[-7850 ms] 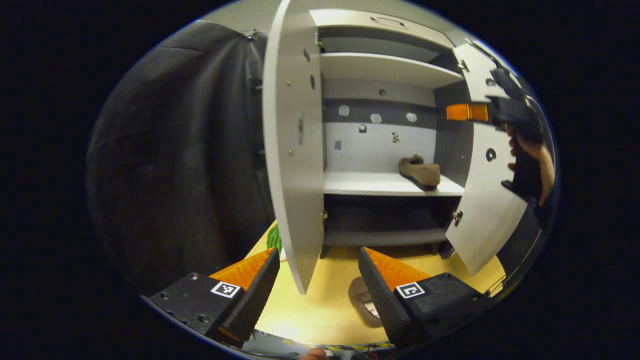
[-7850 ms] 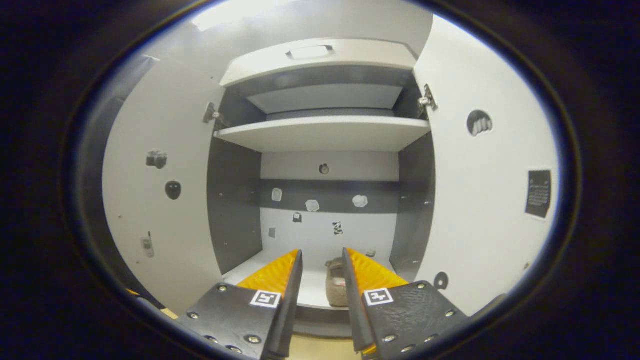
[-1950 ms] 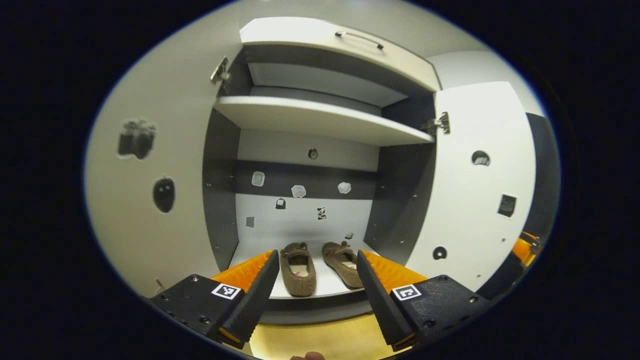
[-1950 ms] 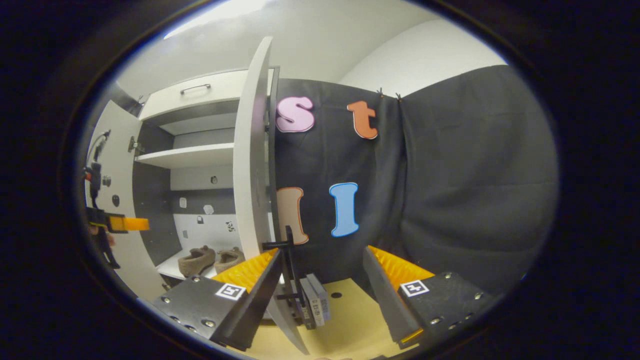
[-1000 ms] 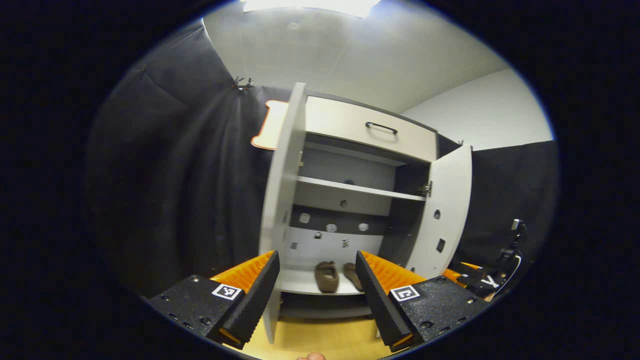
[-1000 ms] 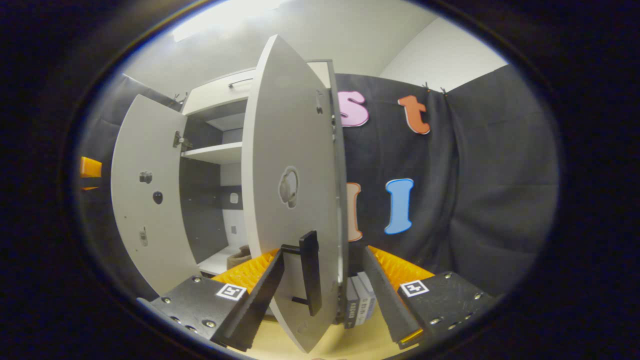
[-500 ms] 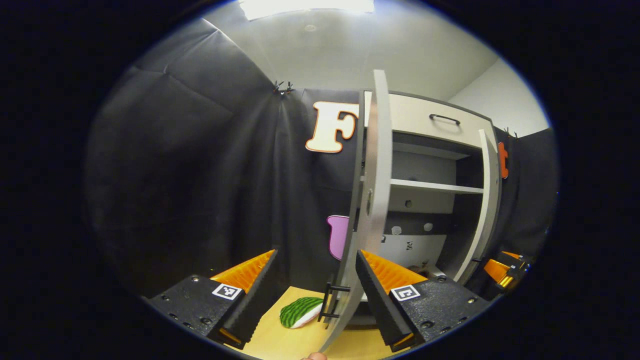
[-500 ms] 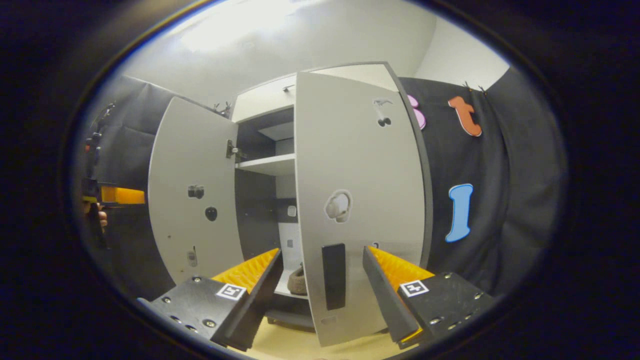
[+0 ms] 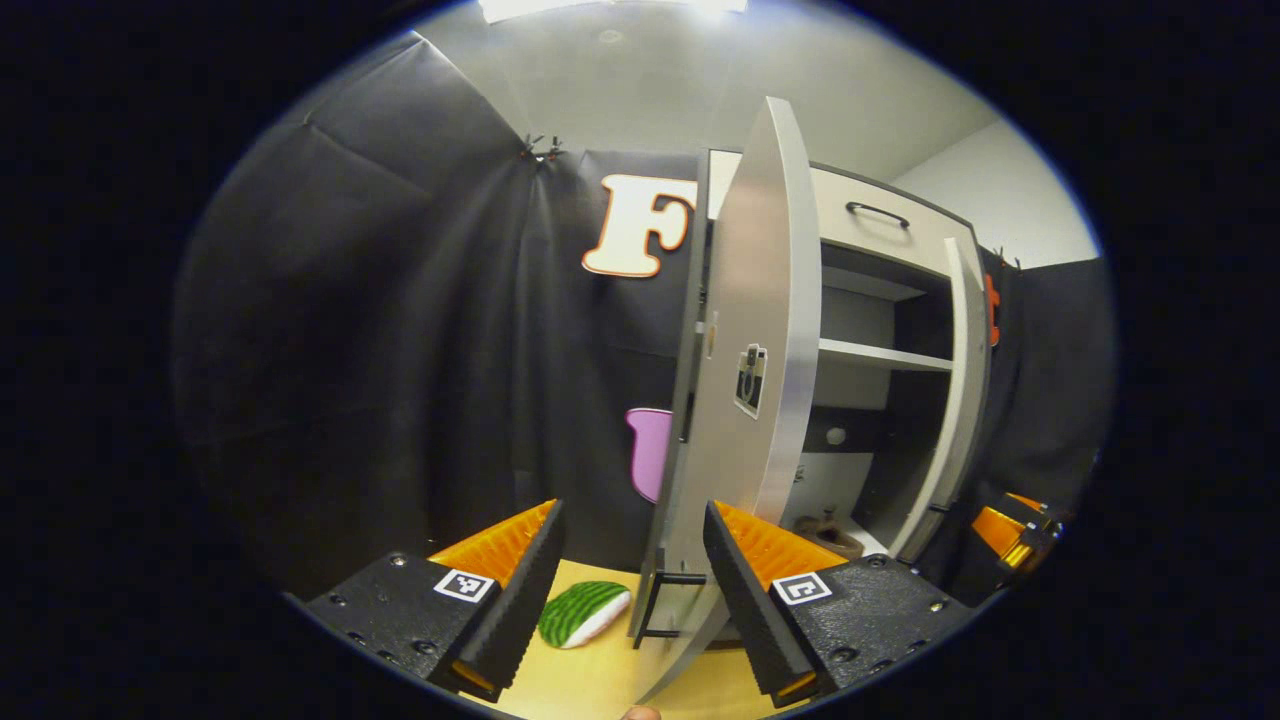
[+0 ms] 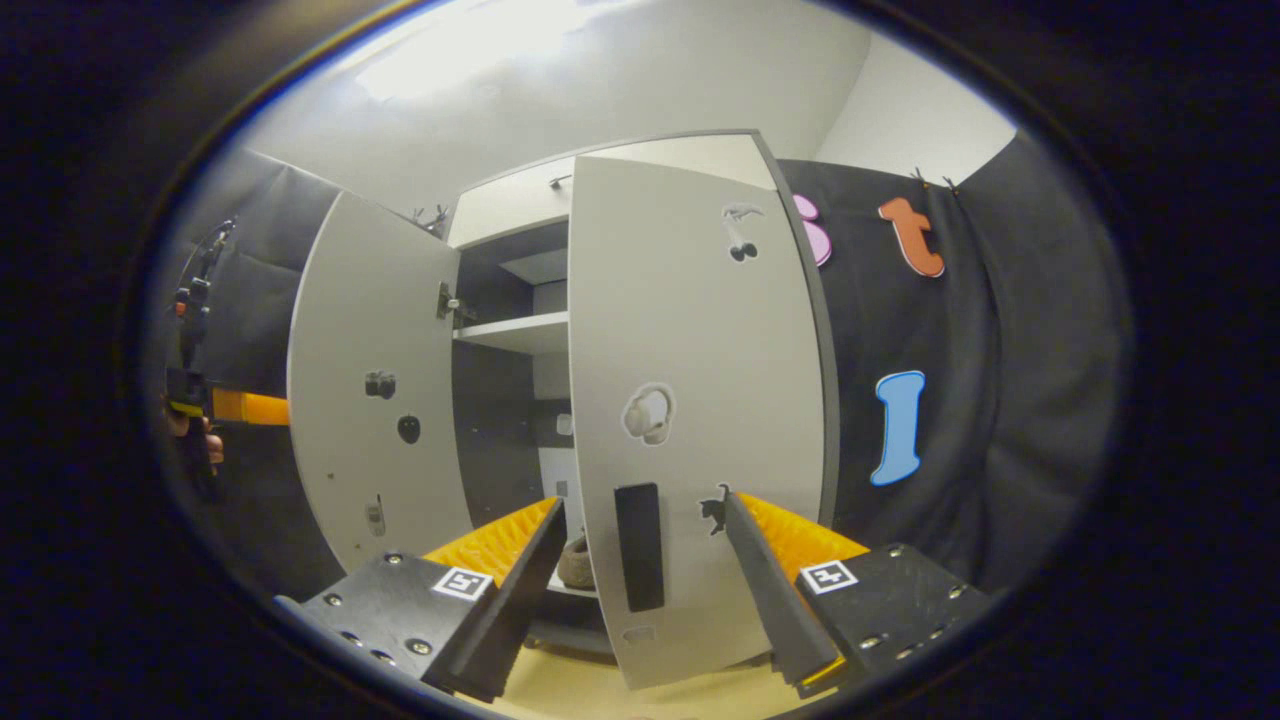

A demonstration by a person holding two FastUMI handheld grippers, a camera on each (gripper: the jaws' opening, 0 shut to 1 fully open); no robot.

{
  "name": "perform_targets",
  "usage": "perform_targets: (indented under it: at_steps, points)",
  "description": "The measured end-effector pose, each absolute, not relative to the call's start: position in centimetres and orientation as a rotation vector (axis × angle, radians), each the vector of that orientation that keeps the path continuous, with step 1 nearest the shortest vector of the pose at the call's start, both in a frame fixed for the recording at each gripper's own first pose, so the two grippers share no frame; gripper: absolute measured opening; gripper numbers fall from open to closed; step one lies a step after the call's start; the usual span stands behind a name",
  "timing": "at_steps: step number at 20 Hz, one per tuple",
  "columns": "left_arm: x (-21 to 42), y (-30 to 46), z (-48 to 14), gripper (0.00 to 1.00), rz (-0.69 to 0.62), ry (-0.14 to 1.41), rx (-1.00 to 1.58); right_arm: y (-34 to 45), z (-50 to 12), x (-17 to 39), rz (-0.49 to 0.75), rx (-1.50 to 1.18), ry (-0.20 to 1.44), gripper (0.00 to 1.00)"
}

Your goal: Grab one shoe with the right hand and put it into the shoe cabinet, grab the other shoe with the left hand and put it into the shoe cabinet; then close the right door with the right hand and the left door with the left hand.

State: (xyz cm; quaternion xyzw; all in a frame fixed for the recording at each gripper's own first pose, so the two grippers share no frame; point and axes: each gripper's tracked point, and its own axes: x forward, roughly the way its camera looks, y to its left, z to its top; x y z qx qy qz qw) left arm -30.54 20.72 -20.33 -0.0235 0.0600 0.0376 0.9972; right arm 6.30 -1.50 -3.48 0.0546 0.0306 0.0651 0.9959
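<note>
With a shoe (image 10: 577, 563) seen on the shoe cabinet (image 10: 520, 335) shelf, the right door (image 10: 690, 400) and left door (image 9: 745, 400) are not yet shut, both grippers' fingers (image 10: 515, 560) being spread and empty.

The shoe cabinet (image 10: 640, 190) stands on the tabletop (image 9: 590, 685) against the booth's wall. Its right door (image 10: 690, 400) is swung nearly across the cabinet's front; its left door (image 10: 370, 400) stands out wide from the cabinet's left side. Between the two doors a shelf (image 10: 515, 330) crosses the cabinet's upper part, and a shoe (image 10: 577, 562) lies on the cabinet's lower shelf, behind the right door's edge. In the left gripper view a watermelon slice (image 9: 583, 612) lies on the tabletop, left of the cabinet's left door (image 9: 745, 400).
</note>
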Motion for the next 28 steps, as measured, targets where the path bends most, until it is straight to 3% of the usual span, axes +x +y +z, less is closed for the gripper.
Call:
perform_targets:
  at_steps: [1, 2, 3, 4, 8, 10, 11, 12, 13, 15, 16, 17, 18, 19, 20, 21, 28]
  points:
    - [-30.1, 19.3, -20.5, 0.86, 0.044, 0.120, -0.054, -1.8, -3.2, 6.2, 0.126, 0.110, 0.055, 0.92]
    - [-29.7, 17.9, -20.6, 0.86, 0.011, 0.120, -0.055, -2.0, -3.0, 5.9, 0.123, 0.110, 0.051, 0.96]
    - [-29.2, 16.5, -20.9, 0.86, -0.018, 0.122, -0.052, -2.4, -2.8, 5.6, 0.117, 0.111, 0.047, 0.92]
    - [-28.5, 14.9, -21.0, 0.86, -0.044, 0.121, -0.053, -2.8, -2.7, 5.4, 0.111, 0.111, 0.043, 0.96]
    - [-25.9, 8.4, -21.6, 0.86, -0.163, 0.115, -0.099, -4.4, -2.4, 4.4, 0.088, 0.120, 0.044, 0.96]
    - [-25.2, 7.0, -21.5, 0.86, -0.166, 0.101, -0.081, -5.0, -2.1, 3.8, 0.080, 0.126, 0.041, 0.92]
    - [-25.0, 6.6, -21.4, 0.86, -0.162, 0.097, -0.065, -5.3, -1.8, 3.9, 0.078, 0.127, 0.038, 0.96]
    - [-24.9, 6.2, -21.6, 0.81, -0.162, 0.097, -0.063, -5.5, -1.6, 3.8, 0.076, 0.125, 0.037, 0.92]
    - [-24.9, 5.7, -21.7, 0.86, -0.172, 0.101, -0.073, -5.6, -1.5, 3.5, 0.075, 0.121, 0.035, 0.92]
    - [-25.1, 4.8, -22.3, 0.86, -0.180, 0.116, -0.094, -5.7, -1.5, 2.9, 0.075, 0.111, 0.036, 0.96]
    - [-25.1, 4.6, -22.4, 0.86, -0.176, 0.119, -0.096, -5.8, -1.4, 2.7, 0.077, 0.107, 0.036, 0.92]
    - [-25.2, 4.6, -22.5, 0.81, -0.169, 0.120, -0.091, -5.8, -1.4, 2.6, 0.080, 0.105, 0.035, 0.92]
    - [-25.3, 4.7, -22.7, 0.86, -0.160, 0.124, -0.086, -5.8, -1.4, 2.6, 0.083, 0.104, 0.036, 0.92]
    - [-25.5, 4.7, -22.9, 0.86, -0.155, 0.129, -0.083, -5.8, -1.5, 2.5, 0.085, 0.104, 0.038, 0.96]
    - [-25.7, 4.7, -23.1, 0.86, -0.149, 0.136, -0.082, -5.8, -1.4, 2.4, 0.087, 0.106, 0.036, 0.92]
    - [-25.9, 4.7, -23.3, 0.86, -0.146, 0.143, -0.082, -5.7, -1.4, 2.3, 0.090, 0.107, 0.035, 0.96]
    - [-26.8, 5.2, -23.2, 0.86, -0.137, 0.151, -0.070, -5.4, -1.5, 1.8, 0.103, 0.122, 0.036, 0.92]
